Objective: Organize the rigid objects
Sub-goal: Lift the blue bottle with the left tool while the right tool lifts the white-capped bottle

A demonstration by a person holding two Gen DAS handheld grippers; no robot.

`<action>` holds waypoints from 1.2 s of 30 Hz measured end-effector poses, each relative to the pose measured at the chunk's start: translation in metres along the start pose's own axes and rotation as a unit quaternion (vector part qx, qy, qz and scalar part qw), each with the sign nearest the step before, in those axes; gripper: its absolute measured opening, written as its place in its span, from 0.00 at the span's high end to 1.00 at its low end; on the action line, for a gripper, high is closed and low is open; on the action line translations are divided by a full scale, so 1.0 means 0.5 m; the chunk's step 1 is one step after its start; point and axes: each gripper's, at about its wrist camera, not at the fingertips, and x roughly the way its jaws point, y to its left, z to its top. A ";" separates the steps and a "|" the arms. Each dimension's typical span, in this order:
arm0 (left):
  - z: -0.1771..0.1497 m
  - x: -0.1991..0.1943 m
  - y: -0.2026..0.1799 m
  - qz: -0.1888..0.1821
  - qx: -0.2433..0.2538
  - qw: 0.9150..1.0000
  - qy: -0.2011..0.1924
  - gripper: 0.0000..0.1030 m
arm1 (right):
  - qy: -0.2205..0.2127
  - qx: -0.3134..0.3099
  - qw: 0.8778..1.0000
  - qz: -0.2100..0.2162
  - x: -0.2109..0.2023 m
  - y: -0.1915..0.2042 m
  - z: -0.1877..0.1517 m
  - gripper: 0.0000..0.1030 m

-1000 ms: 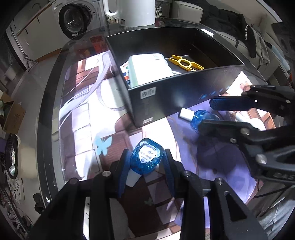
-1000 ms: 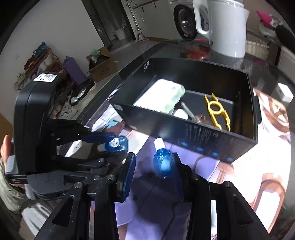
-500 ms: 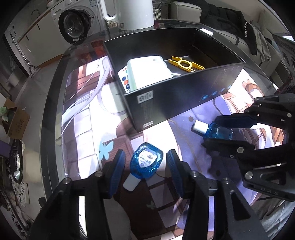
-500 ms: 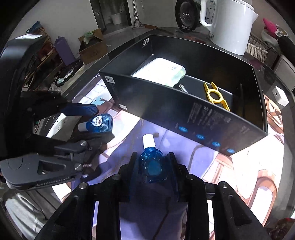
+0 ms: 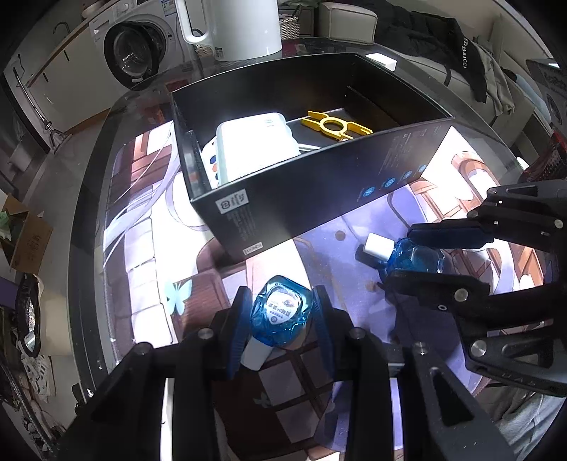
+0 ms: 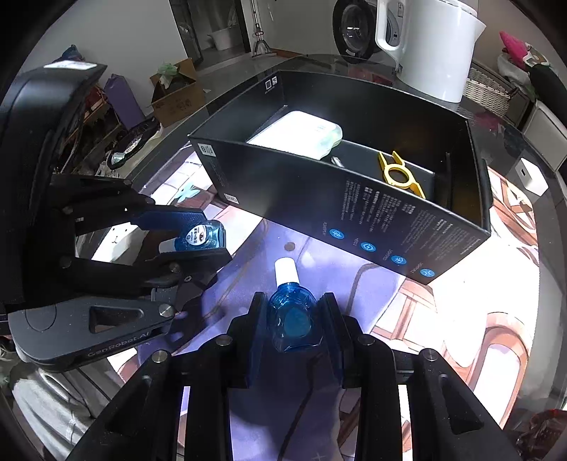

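Note:
Two small blue bottles with white caps lie on the printed mat in front of a black box (image 5: 319, 198). The labelled blue bottle (image 5: 281, 315) sits between the blue pads of my left gripper (image 5: 281, 293), whose jaws are closing and press its sides; its cap points back toward me. The plain blue bottle (image 6: 292, 322), cap toward the box, is squeezed by my right gripper (image 6: 293, 298). In the left wrist view that gripper (image 5: 400, 253) stands on the right, around its bottle (image 5: 416, 257). The right wrist view shows the left gripper (image 6: 213, 235) at left.
The box holds a white device (image 5: 255, 145) and a yellow flat tool (image 5: 335, 127). A white kettle (image 5: 234, 25) stands behind the box and a small white cube (image 6: 529, 175) at the table's far right. The glass table's rounded edge runs along the left.
The left jaws widened around the labelled bottle, then narrowed onto it. The right jaws, wide a second ago, came in onto the plain bottle.

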 end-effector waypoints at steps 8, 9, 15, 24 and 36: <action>-0.002 -0.045 -0.011 -0.004 0.005 0.999 -0.040 0.68 | -0.011 0.014 1.000 0.005 -0.023 -0.016 -0.005 0.70; -0.002 -0.053 -0.012 -0.005 0.005 0.999 -0.049 0.68 | -0.014 0.016 1.000 0.005 -0.027 -0.019 -0.006 0.70; 0.003 -0.087 -0.014 -0.004 0.001 0.996 -0.085 0.68 | -0.060 0.019 0.998 -0.002 -0.073 -0.021 -0.004 0.70; 0.008 -0.164 -0.016 0.011 0.003 0.983 -0.186 0.68 | -0.173 0.026 0.984 -0.010 -0.176 -0.027 -0.007 0.70; -0.009 -0.257 -0.024 0.037 -0.004 0.947 -0.318 0.68 | -0.298 0.016 0.953 -0.054 -0.264 0.002 -0.012 0.70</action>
